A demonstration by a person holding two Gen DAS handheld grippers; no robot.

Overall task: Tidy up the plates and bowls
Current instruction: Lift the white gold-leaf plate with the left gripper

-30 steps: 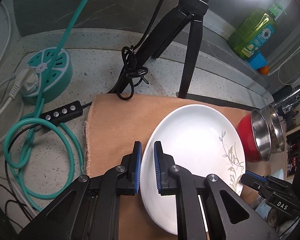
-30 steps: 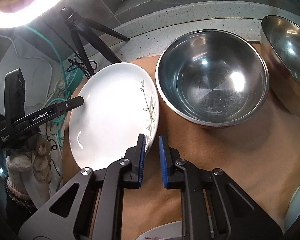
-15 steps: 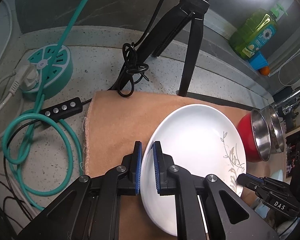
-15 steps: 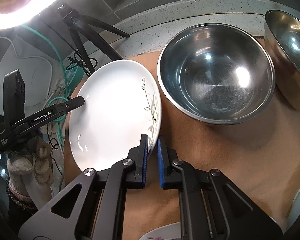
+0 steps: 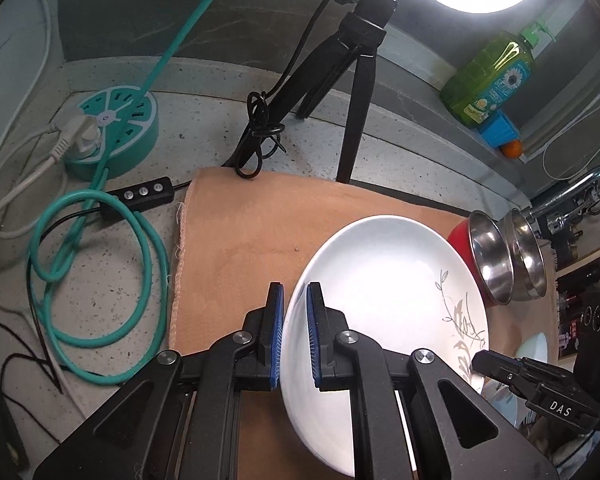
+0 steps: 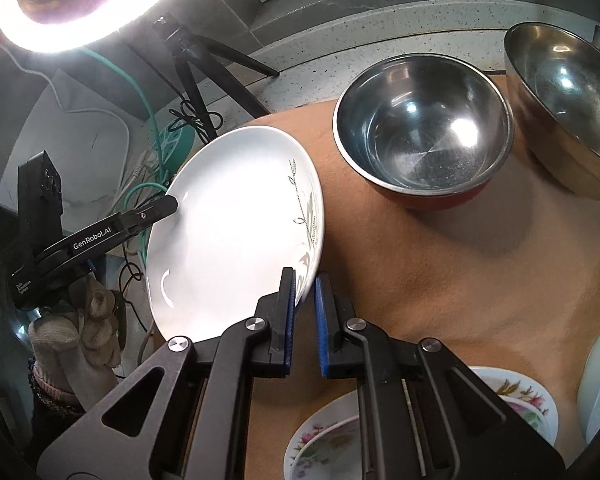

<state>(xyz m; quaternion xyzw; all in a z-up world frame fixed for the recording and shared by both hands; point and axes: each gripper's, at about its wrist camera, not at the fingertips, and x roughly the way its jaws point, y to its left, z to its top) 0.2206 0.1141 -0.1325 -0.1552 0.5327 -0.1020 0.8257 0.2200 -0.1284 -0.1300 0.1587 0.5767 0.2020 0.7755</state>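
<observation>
Inspecting the white plate point(image 5: 384, 300), we find it tilted above the brown mat point(image 5: 240, 248), pinched on opposite rims by 2 tongs, left gripper point(image 5: 294, 336) and right gripper point(image 6: 305, 316), with the red-bottomed steel bowl point(image 6: 422, 140) just beyond its right rim.

Black hand-held gripper point(image 5: 293, 332), blue pads, silver screws

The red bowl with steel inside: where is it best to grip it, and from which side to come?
Grip the red bowl by its thin rim, probably at the near edge facing the right gripper, coming from above. It stands upright and open on the cloth; its round wall is likely too wide for the jaws.
</observation>
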